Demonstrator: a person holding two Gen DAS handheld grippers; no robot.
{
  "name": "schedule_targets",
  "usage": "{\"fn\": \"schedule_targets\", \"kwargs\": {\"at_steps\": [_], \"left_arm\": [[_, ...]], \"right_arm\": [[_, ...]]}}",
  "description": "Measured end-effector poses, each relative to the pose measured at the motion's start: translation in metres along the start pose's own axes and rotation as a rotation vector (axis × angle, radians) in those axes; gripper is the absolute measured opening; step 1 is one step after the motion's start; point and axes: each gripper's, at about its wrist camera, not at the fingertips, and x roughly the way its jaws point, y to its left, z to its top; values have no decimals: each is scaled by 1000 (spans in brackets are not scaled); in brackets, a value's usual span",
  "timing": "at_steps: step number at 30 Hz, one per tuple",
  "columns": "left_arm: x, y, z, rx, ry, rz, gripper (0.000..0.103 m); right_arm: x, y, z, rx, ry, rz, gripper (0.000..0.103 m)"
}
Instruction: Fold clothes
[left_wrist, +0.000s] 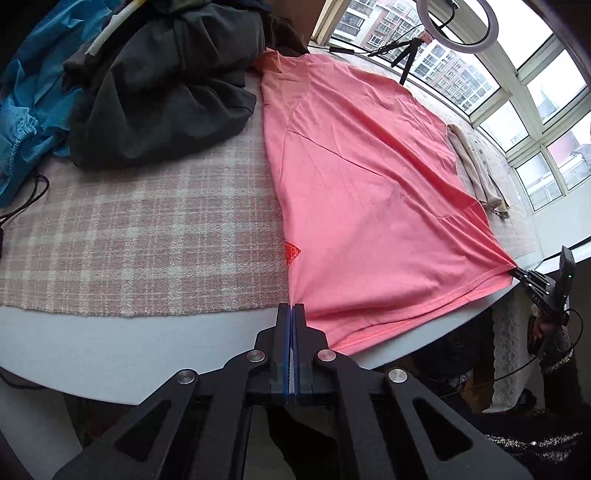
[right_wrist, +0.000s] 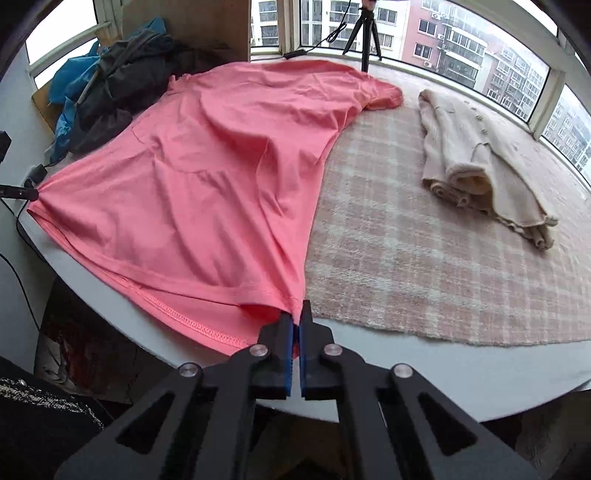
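A pink T-shirt (left_wrist: 362, 177) lies spread over a plaid cloth on a round white table; it also shows in the right wrist view (right_wrist: 207, 177). My left gripper (left_wrist: 292, 308) is shut on one bottom corner of the shirt at the table's near edge. My right gripper (right_wrist: 297, 317) is shut on the other bottom corner. The right gripper shows in the left wrist view (left_wrist: 517, 271), with the hem stretched taut between the two. The left gripper's tip shows at the left edge of the right wrist view (right_wrist: 31, 192).
A dark garment pile (left_wrist: 162, 85) and a blue garment (left_wrist: 26, 110) lie at the far left. A folded beige garment (right_wrist: 480, 162) lies to the right on the plaid cloth (right_wrist: 424, 258). A tripod (right_wrist: 364, 33) and ring light (left_wrist: 458, 26) stand by the windows.
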Motion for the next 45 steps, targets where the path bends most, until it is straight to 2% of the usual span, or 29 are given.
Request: {"fn": "schedule_targets", "kwargs": {"at_steps": [2,4,6,10,14,17,20,22,25,27,30,33,39,40,41,45], "left_arm": [[3,2,-6,3,15,8,0],[15,8,-11,-10,45,9,0],[30,16,-15,-24,79,19,0],[50,20,-16,-13,123,36,0],[46,17,-15,27,123,23,0],[37,16,-12,53,101,5,0],[44,19,-14,69,130,42,1],[45,22,-18,81,138,59,1],[32,18,-25,115,107,68,6],[29,5,-29,180,92,62,15],[33,-21,-34,297,90,59,17],[48,-40,-38,386,105,79,17],[62,-48,-42,490,126,106,16],[63,-48,-42,500,124,111,13],[62,-47,-40,497,120,109,1],[52,-38,-35,451,113,94,1]], "right_arm": [[-36,-1,4,-14,-60,-59,2],[-52,4,3,-30,-69,-121,2],[-39,14,-1,-59,-38,-150,2],[16,31,-16,-139,106,-193,2],[25,33,-21,-168,164,-197,2],[3,27,-17,-114,118,-172,2],[-10,21,-12,-53,73,-160,2],[1,25,-16,-78,102,-184,2],[18,28,-24,-105,148,-201,2],[24,27,-28,-99,163,-198,2],[28,26,-29,-76,171,-192,2],[31,24,-28,-72,186,-183,2],[33,23,-25,-71,197,-173,2],[33,23,-25,-69,198,-172,2],[34,23,-26,-70,200,-170,2],[37,21,-26,-68,201,-147,2]]}}
